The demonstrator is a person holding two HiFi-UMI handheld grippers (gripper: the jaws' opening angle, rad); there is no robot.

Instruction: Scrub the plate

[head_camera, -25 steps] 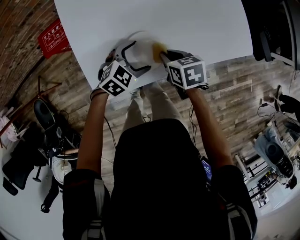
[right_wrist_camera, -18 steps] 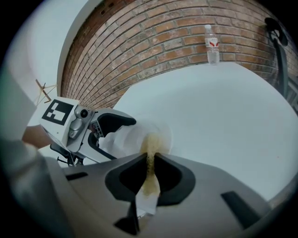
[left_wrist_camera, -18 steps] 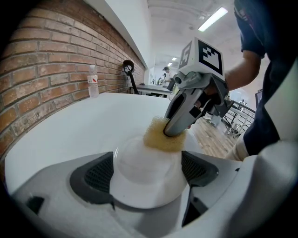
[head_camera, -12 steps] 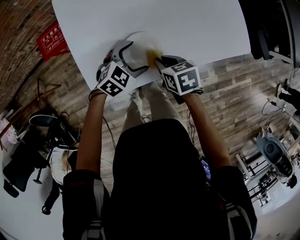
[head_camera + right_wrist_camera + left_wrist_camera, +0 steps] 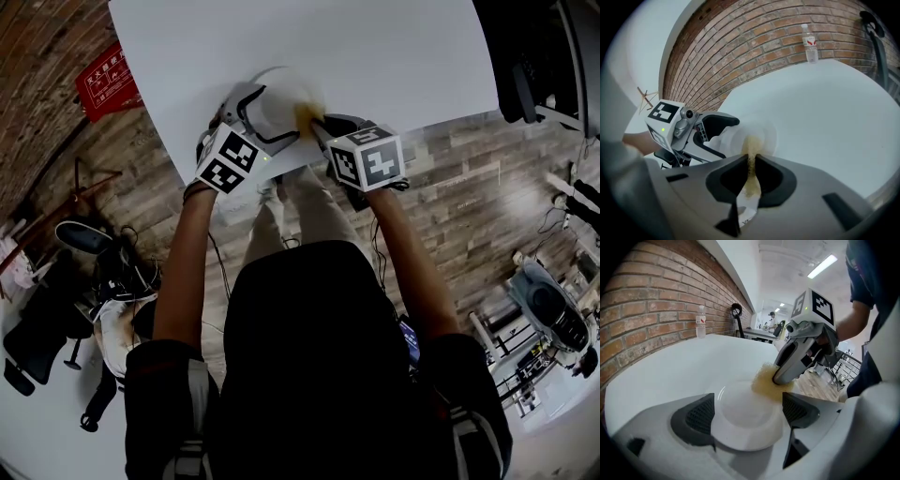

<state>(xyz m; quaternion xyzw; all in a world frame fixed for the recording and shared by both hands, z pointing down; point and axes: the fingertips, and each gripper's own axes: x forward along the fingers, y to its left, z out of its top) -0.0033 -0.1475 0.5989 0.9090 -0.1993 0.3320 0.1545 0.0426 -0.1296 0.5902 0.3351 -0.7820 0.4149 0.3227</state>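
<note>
- The plate [image 5: 274, 101] sits at the table's [image 5: 375, 56] near edge, which runs just behind it on my side, so there is little room that way.
- Beyond the plate the white table top is bare and open. The only thing out there is a bottle [image 5: 809, 43], well apart from the plate at the far edge, by the brick wall [image 5: 764, 37].
- The left gripper [image 5: 747, 413] has its jaws spread wide, with one pad against each side of the plate (a firm hold, as far as I can see).
- The plate is round, so it has no long axis. Its hollow face is turned up toward the left gripper's camera. I cannot tell whether its underside rests on the table.
- The right gripper [image 5: 751, 164] comes in from the plate's right, and its jaws are nearly closed on a yellow sponge [image 5: 751, 145], which they pinch thin.
- The sponge's long axis runs along the right jaws, and its free end pokes forward.
- That end touches the plate at its right rim [image 5: 766, 383].
- The two grippers are close together on either side of the plate, with little room between them.
</note>
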